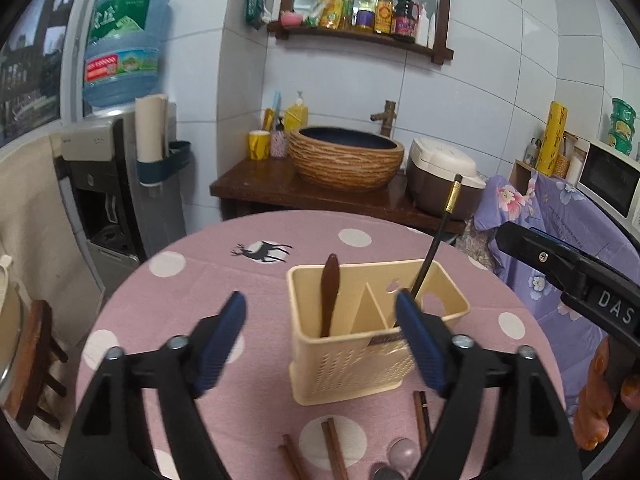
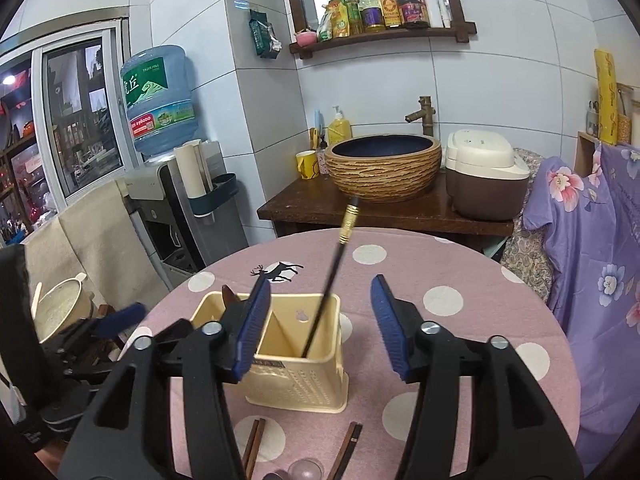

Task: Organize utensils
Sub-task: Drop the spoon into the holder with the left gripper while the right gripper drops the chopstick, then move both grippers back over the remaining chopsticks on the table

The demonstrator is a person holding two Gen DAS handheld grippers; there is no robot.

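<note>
Left wrist view: left hand-held gripper (image 1: 320, 344) released, ribbed blue pads spread wide and empty, in front of a cream plastic holder (image 1: 360, 360) with perforated front on the round desk (image 1: 192, 296) under pink dotted cloth; a dark brown wooden spoon (image 1: 329, 292) stands in its left compartment, a thin black chopstick (image 1: 434, 248) with gold band leans in the right. Right wrist view: right hand-held gripper (image 2: 318, 328) released, empty, just before the holder; wooden chopsticks (image 2: 254, 444) lie flat on the cloth.
</note>
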